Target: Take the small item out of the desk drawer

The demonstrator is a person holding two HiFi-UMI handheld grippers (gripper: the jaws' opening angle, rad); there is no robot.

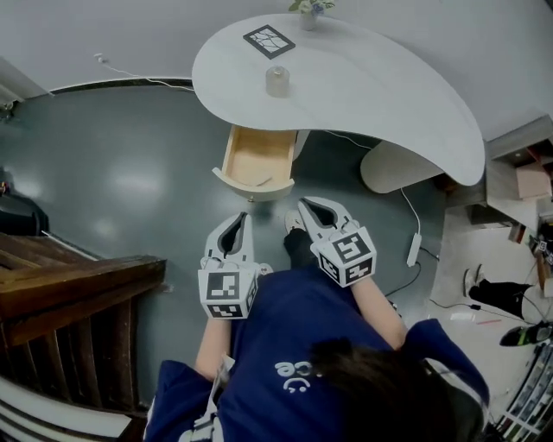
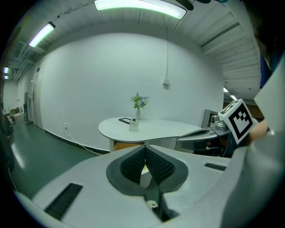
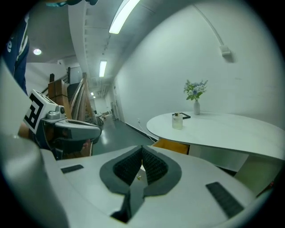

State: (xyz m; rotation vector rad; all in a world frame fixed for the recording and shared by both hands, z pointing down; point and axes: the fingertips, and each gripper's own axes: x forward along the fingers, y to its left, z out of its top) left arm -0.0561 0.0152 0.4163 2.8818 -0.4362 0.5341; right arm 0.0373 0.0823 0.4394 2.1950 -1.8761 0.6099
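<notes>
1. Beside the person's left side, a dark wooden staircase [image 1: 78, 285] borders the grey-green floor [image 1: 130, 181]. Off to the right, a white cable [image 1: 406, 211] trails down to a small adapter [image 1: 414, 249].
2. Ahead of both grippers, the wooden drawer [image 1: 255, 155] stands open under the curved white desk [image 1: 371, 86], with bare floor between it and the jaw tips. Its pale bottom shows only a thin curved sliver near the front, too faint to name as the small item.
3. On the desktop, a small pale bottle [image 1: 276, 80] stands just above the drawer. A black-framed square [image 1: 269, 41] lies behind it, and a vase of flowers [image 1: 308, 13] stands at the far edge.
4. The left gripper [image 1: 243, 220] has its jaws closed tip to tip and holds nothing. The right gripper [image 1: 304, 207] is pressed together too. A tiny brass-coloured speck shows between its pads, too small to identify.
5. Both grippers are held low in front of the person's chest, side by side and apart. Their marker cubes face the person and their jaws point toward the drawer. Bare forearms reach out from blue sleeves, and the right gripper angles slightly inward.
</notes>
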